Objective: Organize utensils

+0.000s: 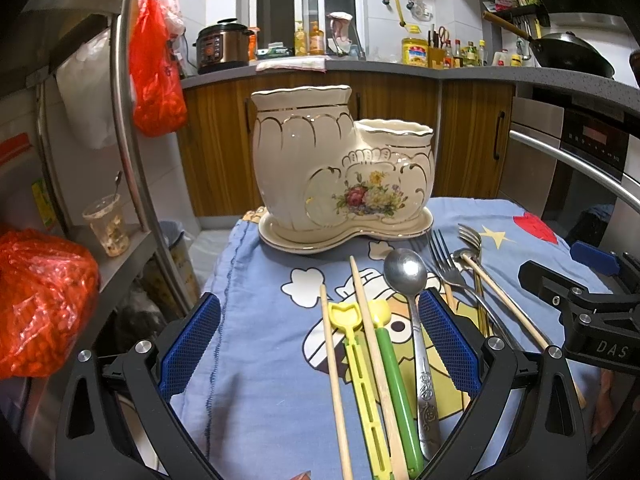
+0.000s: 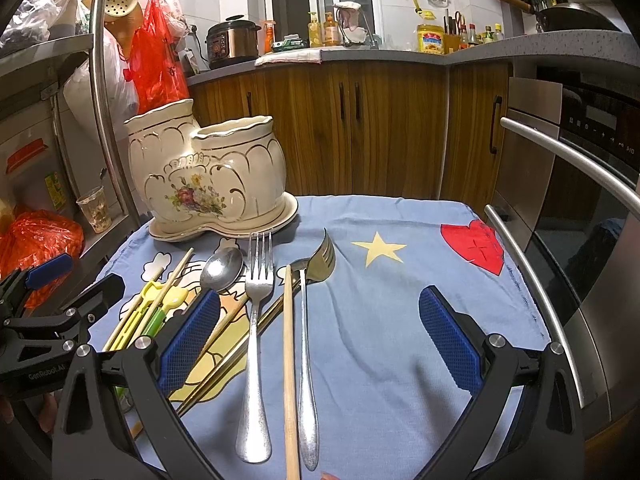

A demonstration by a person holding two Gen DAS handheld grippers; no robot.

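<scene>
A cream ceramic utensil holder (image 1: 340, 168) (image 2: 208, 176) with two openings stands on its saucer at the far end of the blue cartoon cloth (image 2: 380, 280). My left gripper (image 1: 320, 344) is open, low over wooden chopsticks (image 1: 366, 320), a yellow plastic utensil (image 1: 356, 352), a green-handled one (image 1: 394, 368) and a steel spoon (image 1: 406, 272). My right gripper (image 2: 320, 340) is open too; between its fingers lie a steel fork (image 2: 256, 320), a wooden chopstick (image 2: 290, 360) and a second steel utensil (image 2: 306, 340). Neither gripper holds anything.
A metal shelf post (image 1: 124, 120) and a shelf with a plastic cup (image 1: 106, 224) and red bags (image 1: 40, 300) stand to the left. An oven with a steel bar handle (image 2: 560, 152) is close on the right. Wooden cabinets (image 2: 380, 128) lie behind.
</scene>
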